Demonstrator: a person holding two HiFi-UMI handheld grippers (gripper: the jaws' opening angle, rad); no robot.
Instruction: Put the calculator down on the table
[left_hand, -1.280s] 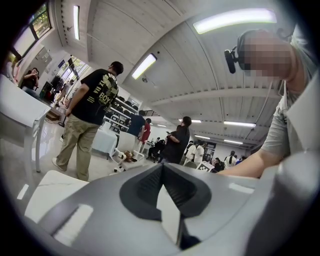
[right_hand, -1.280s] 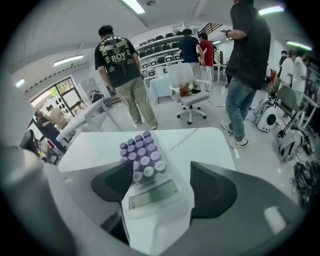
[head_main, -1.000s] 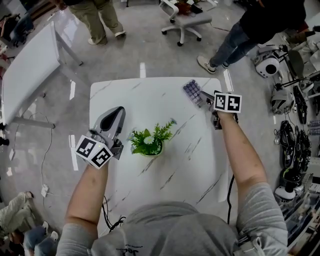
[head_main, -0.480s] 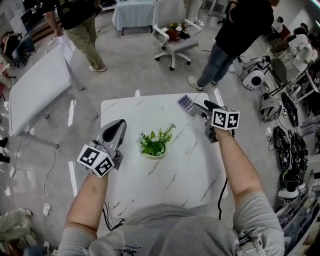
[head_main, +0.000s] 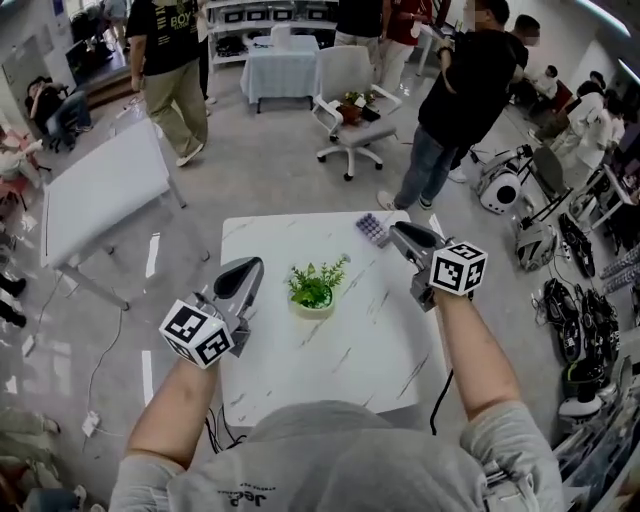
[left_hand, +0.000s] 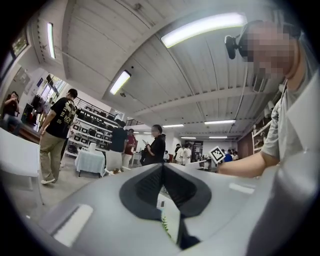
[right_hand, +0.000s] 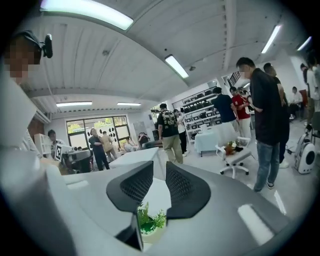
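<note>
The calculator, grey with purple keys, lies flat on the white marble table near its far right corner. My right gripper is just to its right and apart from it. In the right gripper view this gripper is open by only a narrow gap, holds nothing and points level across the room. My left gripper hovers over the table's left edge. Its jaws meet at the tips in the left gripper view, shut and empty.
A small potted plant stands mid-table between the grippers, also seen through the right jaws. Beyond the table stand an office chair, a person in black and another white table. Cables and machines lie at right.
The right gripper has let go of the calculator, which now lies on the table. Its jaws have narrowed and it has tilted up. The head view has lifted. The left gripper stays shut.
</note>
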